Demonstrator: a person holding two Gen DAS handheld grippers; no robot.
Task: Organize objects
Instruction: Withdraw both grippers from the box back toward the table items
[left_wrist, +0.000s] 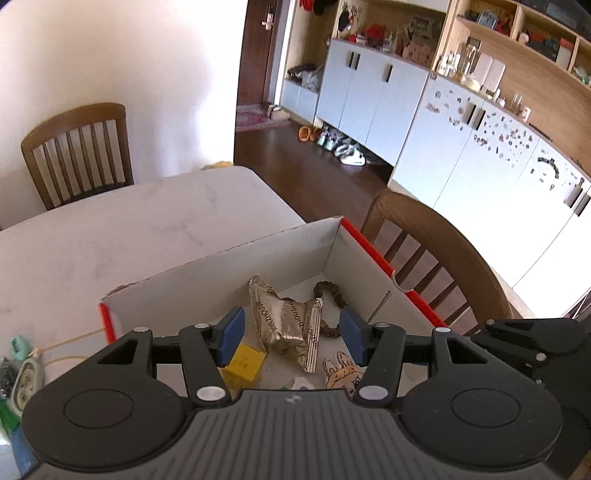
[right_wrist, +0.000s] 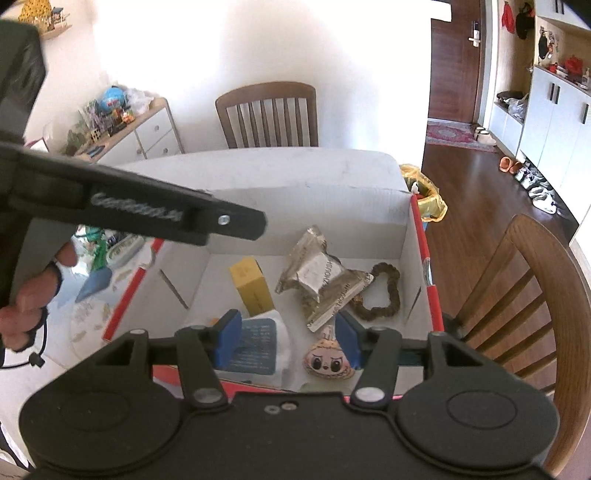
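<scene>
A: State of both tongs?
B: My left gripper (left_wrist: 291, 334) and right gripper (right_wrist: 287, 338) are released, empty, above the box (right_wrist: 306, 206).
A: Contents?
B: Foil packet (right_wrist: 317, 275) mid-floor; yellow carton (right_wrist: 251, 286) beside it.

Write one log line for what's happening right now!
left hand-held gripper: open, empty | right hand-held gripper: open, empty | both above box | box holds: foil packet, yellow carton, scrunchie

Box (right_wrist: 314, 206): on table (right_wrist: 258, 166).
In box: carton (right_wrist: 251, 284) left, packet (right_wrist: 321, 277) centre, hair tie (right_wrist: 384, 291) right.
Chairs: 1 (right_wrist: 269, 114) behind table, 1 (right_wrist: 524, 295) right.
</scene>
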